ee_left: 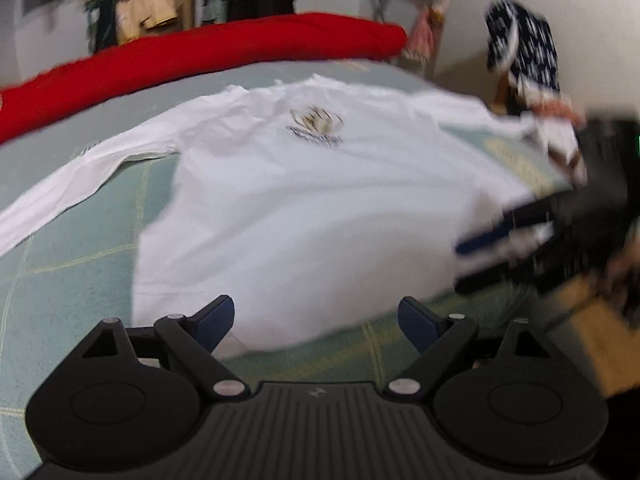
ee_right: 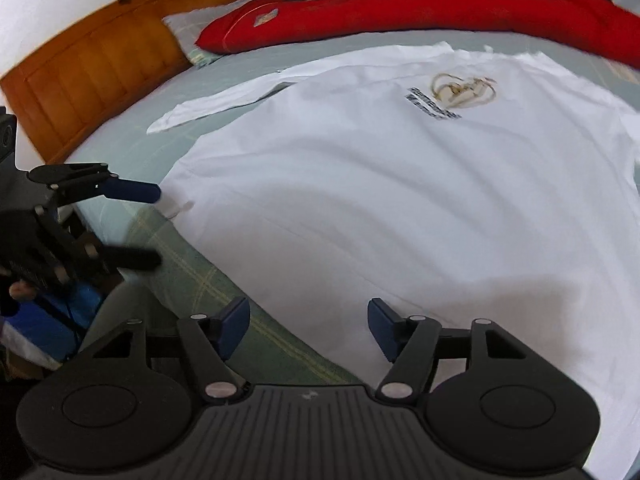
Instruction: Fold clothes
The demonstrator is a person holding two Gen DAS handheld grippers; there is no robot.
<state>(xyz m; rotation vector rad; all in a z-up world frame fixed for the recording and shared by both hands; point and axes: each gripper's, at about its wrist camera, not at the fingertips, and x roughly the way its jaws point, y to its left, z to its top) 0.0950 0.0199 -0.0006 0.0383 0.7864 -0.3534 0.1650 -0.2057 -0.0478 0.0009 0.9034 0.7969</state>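
No legible wording on a white shirt spread across a bed.
A gold emblem sits on the shirt's chest above two lines of dark lettering, too blurred in both wrist views to make out; a small pale patch on the red bedding likewise cannot be read.

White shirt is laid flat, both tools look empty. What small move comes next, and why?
Probably bring the left tool onto the hem corner of the white shirt nearest it. The shirt lies spread face up on the bed, unfolded; both tools stand open and empty, and the right tool already hovers over the hem.
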